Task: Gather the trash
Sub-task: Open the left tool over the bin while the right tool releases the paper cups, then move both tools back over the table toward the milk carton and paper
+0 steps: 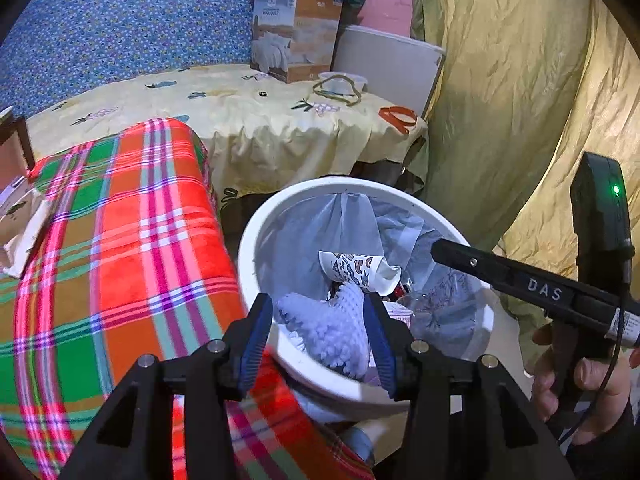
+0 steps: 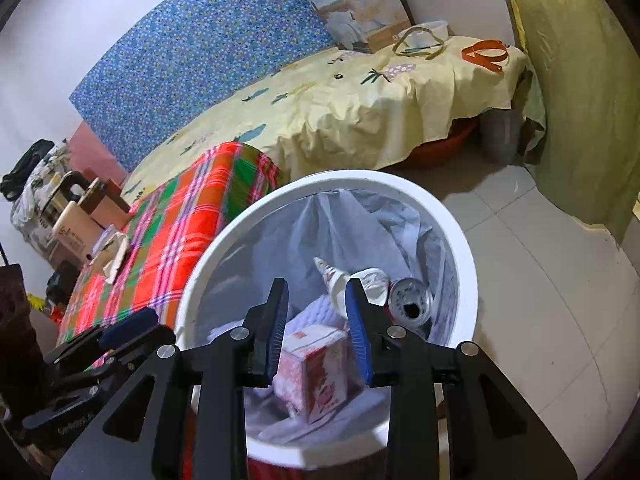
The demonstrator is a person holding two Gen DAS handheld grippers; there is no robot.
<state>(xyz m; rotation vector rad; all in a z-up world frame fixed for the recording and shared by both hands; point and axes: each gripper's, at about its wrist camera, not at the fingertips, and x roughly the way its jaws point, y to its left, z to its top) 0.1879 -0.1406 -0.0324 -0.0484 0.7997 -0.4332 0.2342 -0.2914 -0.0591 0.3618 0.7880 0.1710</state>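
Note:
A white trash bin [image 1: 256,236] with a pale plastic liner stands on the floor beside the plaid blanket; it fills the middle of the right wrist view [image 2: 464,248]. Inside lie a patterned paper cup [image 1: 352,268], a pale knitted cloth [image 1: 332,328], a drink can [image 2: 410,302] and a red-and-white carton [image 2: 316,372]. My left gripper [image 1: 318,344] is open over the bin's near rim, with the cloth seen between its jaws below. My right gripper [image 2: 318,328] is open and empty above the bin, over the carton. The right gripper's body also shows in the left wrist view [image 1: 520,280].
A red-green plaid blanket [image 1: 120,248] covers a surface left of the bin. Behind is a bed with a yellow sheet [image 1: 240,120], a cardboard box [image 1: 296,36], a bowl and straps. A yellow-green curtain [image 1: 520,80] hangs right. Tiled floor [image 2: 540,280] lies right of the bin.

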